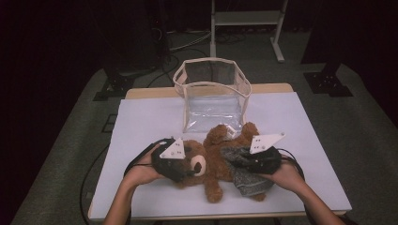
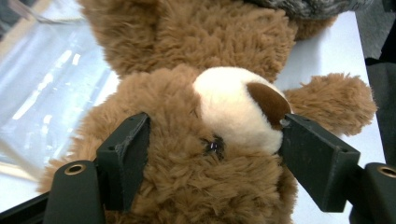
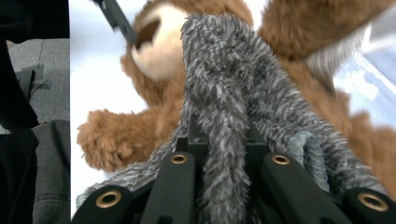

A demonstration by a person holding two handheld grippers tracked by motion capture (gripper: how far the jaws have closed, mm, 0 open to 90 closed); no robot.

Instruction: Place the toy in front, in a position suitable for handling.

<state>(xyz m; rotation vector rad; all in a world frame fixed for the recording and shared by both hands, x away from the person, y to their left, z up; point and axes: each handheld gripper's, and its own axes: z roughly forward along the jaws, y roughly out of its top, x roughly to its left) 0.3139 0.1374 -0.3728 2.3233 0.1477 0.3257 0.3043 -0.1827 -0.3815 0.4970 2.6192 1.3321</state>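
- The teddy bear (image 1: 213, 161) is laid at the lower centre of the high view, its long axis running left to right.
- Its head is gripped between the spread jaws of the left gripper (image 2: 212, 140).
- The grey garment (image 3: 229, 79) on its body is pinched by the right gripper (image 3: 223, 135), which is nearer to it.
- The white table (image 1: 141, 122) is surrounded by a dark room; a clear bag (image 1: 212, 93) is placed behind the bear.

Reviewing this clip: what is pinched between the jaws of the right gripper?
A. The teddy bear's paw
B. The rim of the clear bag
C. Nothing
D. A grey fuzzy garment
D: in the right gripper view the right gripper has its jaws closed tight on a fold of the grey fuzzy garment, which lies over the brown teddy bear.
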